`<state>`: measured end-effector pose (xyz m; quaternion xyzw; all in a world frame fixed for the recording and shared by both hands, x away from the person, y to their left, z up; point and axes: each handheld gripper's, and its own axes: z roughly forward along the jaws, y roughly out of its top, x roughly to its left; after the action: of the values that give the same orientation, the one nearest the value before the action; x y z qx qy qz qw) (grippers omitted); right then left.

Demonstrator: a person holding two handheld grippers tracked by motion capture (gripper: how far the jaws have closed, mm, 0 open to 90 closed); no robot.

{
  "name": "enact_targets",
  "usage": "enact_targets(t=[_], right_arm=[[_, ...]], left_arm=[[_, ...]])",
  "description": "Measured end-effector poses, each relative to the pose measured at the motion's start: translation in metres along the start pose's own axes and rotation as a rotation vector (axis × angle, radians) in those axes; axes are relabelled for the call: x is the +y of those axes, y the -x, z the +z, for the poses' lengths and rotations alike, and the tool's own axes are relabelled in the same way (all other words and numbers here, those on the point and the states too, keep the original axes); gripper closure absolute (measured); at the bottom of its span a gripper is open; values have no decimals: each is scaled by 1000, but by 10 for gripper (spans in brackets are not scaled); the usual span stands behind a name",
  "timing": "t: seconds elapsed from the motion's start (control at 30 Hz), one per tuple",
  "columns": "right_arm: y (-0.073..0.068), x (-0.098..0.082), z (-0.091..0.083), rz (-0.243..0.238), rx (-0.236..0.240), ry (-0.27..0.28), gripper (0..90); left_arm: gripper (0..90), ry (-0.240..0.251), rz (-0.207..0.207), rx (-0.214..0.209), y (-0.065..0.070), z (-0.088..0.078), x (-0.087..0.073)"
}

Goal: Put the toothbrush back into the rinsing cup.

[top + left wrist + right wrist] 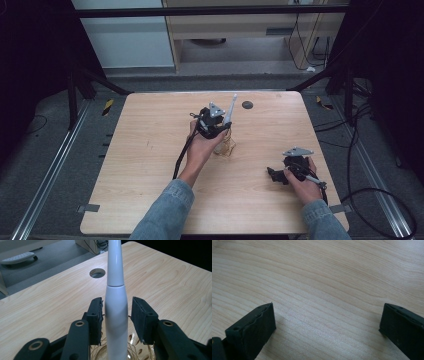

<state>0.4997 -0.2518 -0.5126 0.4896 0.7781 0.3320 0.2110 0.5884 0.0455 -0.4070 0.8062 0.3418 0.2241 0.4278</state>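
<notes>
Two grippers are seen: the left gripper (pixel 116 315), jaws apart, flanks a white toothbrush handle (pixel 115 312) standing in a glass cup (pixel 224 144); the right gripper (pixel 327 322), at four o'clock, is spread wide over the table (pixel 150 165).

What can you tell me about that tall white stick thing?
The white stick looks like smooth, glossy plastic, maybe an electric toothbrush handle. It has two parts: a thicker lower body and a thinner neck joined at a seam. It stands nearly upright with its bottom in a clear glass cup on the wooden table. The left tongs sit either side; one pad seems to touch it.
</notes>
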Motion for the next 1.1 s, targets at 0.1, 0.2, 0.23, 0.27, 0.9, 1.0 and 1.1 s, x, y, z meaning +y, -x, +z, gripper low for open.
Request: enact_targets(t=[0.1,0.2,0.23,0.27,0.9,1.0,1.1], right_arm=[[0,0,0,0,1,-1,3],[0,0,0,0,0,0,3],[0,0,0,-1,0,0,3],[0,0,0,0,0,0,3],[0,0,0,0,0,0,3],[0,0,0,0,0,0,4],[0,0,0,2,-3,0,4]], left_arm=[[590,-2,9,6,0,-3,0],[572,6,16,11,0,-5,0],[562,9,15,14,0,-7,-1],[550,13,14,12,0,-8,-1],[323,22,31,-28,2,-28,-2],[261,20,34,-36,3,-31,-2],[182,7,37,-35,4,-33,-2]])
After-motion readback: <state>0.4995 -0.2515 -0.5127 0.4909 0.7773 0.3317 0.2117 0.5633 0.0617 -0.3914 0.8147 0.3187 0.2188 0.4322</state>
